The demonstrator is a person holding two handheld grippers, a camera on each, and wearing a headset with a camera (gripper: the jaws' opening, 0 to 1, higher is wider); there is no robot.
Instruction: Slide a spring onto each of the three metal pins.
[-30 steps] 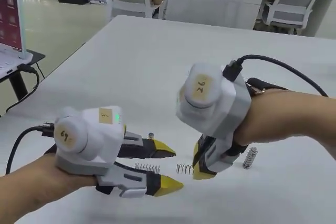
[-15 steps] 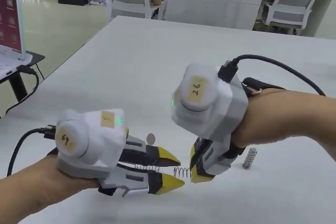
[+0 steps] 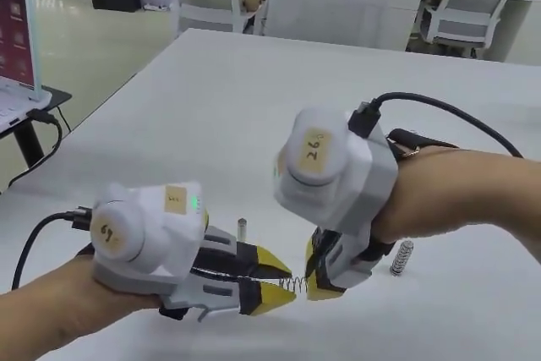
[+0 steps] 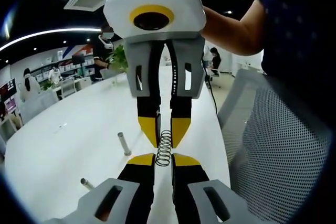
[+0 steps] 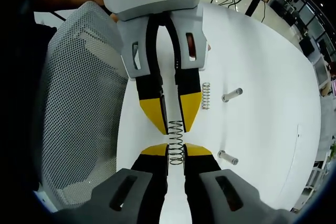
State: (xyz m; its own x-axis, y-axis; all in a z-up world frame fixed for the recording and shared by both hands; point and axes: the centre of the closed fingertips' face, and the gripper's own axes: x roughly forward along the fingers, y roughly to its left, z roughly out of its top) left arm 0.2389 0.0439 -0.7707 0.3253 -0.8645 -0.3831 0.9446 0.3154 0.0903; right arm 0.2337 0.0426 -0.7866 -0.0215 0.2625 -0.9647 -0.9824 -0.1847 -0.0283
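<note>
Your 2 grippers meet tip to tip, low over the white counter (image 3: 254, 107), with 1 spring (image 5: 176, 141) stretched between them. Your left gripper (image 4: 164, 161) has its fingers (image 4: 140, 160) pinched together on one end of that spring. Your right gripper (image 5: 176, 155) faces it, and its fingers (image 5: 153, 151) are clamped on the other end. The coils between the yellow tips are bare and clear of the counter. No pin can be made out inside them.

In the right gripper view, a second spring (image 5: 205, 95) lies loose on the counter beside the left gripper's fingers. The farther pin (image 5: 231, 94) stands just beyond it, apart from it and with no spring on it. The nearer pin (image 5: 227, 157) stands close to your right fingers, also bare.
</note>
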